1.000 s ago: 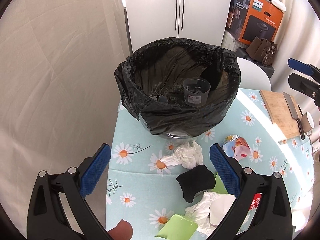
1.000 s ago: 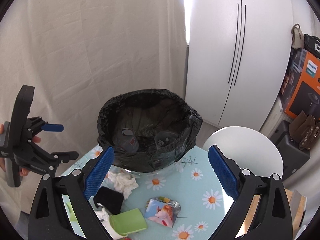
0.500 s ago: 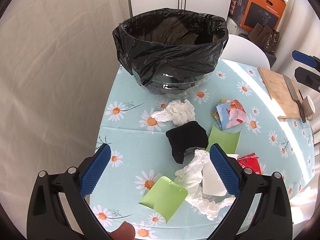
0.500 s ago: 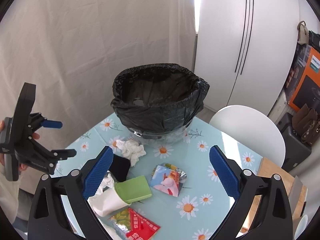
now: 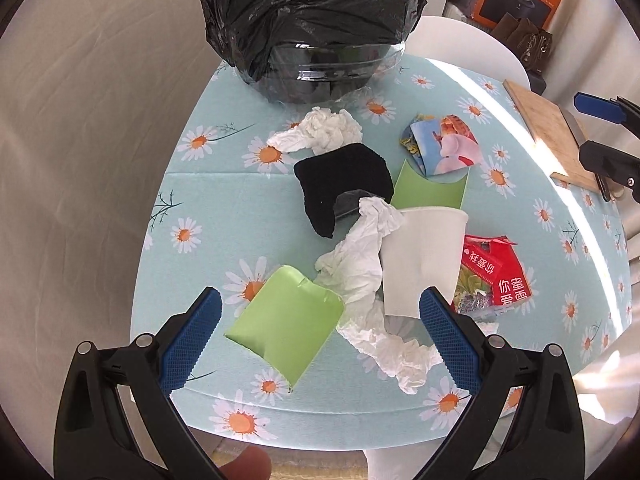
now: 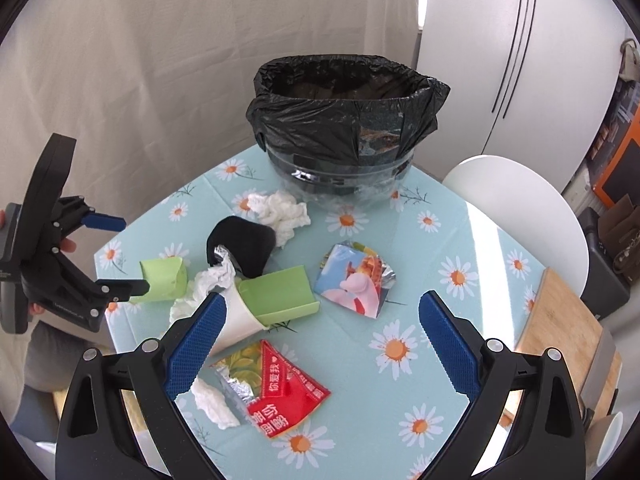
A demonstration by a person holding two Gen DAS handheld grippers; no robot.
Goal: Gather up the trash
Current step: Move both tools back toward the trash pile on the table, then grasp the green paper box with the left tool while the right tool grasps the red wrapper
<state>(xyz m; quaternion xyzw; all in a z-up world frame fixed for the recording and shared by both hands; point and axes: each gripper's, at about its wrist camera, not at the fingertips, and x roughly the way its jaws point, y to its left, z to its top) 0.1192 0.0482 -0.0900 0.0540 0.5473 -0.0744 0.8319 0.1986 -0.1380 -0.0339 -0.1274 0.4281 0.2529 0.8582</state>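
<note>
A bin lined with a black bag (image 5: 312, 24) (image 6: 344, 128) stands at the table's far side. Trash lies in front of it: a white tissue (image 5: 324, 130), a black cloth (image 5: 344, 184), green cartons (image 5: 288, 324) (image 5: 428, 190), a white paper cup (image 5: 424, 256), crumpled tissue (image 5: 360, 264), a red wrapper (image 5: 492, 272) (image 6: 284, 396) and a picture wrapper (image 5: 444, 144) (image 6: 352, 280). My left gripper (image 5: 320, 338) is open and empty above the near green carton. My right gripper (image 6: 320, 346) is open and empty above the red wrapper.
The table (image 5: 208, 200) has a light blue daisy cloth. A wooden cutting board (image 5: 548, 132) (image 6: 560, 320) with a knife lies at its right edge. A white chair (image 6: 520, 208) stands behind the table. A white cabinet and boxes stand beyond.
Both grippers have pulled back and down from the bin. The trash on the table now fills both views. Both stay open and empty.
</note>
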